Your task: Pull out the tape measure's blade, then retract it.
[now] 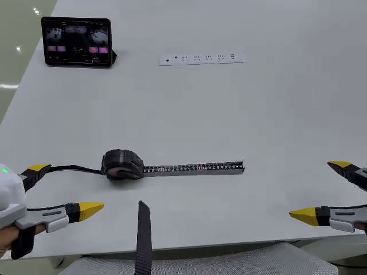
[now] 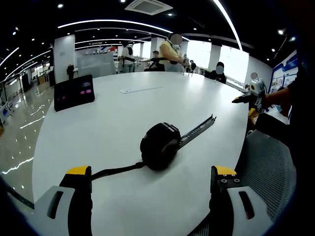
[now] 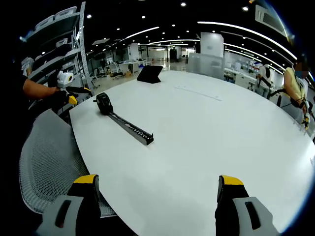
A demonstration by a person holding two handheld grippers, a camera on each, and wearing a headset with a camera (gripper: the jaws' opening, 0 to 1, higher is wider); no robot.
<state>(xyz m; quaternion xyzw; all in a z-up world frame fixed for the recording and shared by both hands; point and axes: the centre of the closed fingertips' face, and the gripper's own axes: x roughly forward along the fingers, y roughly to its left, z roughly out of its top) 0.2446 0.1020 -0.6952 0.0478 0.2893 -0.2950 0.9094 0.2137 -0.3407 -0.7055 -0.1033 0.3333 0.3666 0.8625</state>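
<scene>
A black tape measure lies on the white table, its blade drawn out to the right and its wrist strap trailing left. In the left gripper view the tape measure sits ahead of the jaws, which stand wide apart. My left gripper is open at the near left table edge, just left of the case. My right gripper is open at the near right edge, well right of the blade's tip. The right gripper view shows the tape measure and blade far to the left.
A tablet stands at the far left of the table and a white power strip lies at the back middle. A grey mesh chair back with a black strap sits at the near edge. People stand in the room beyond.
</scene>
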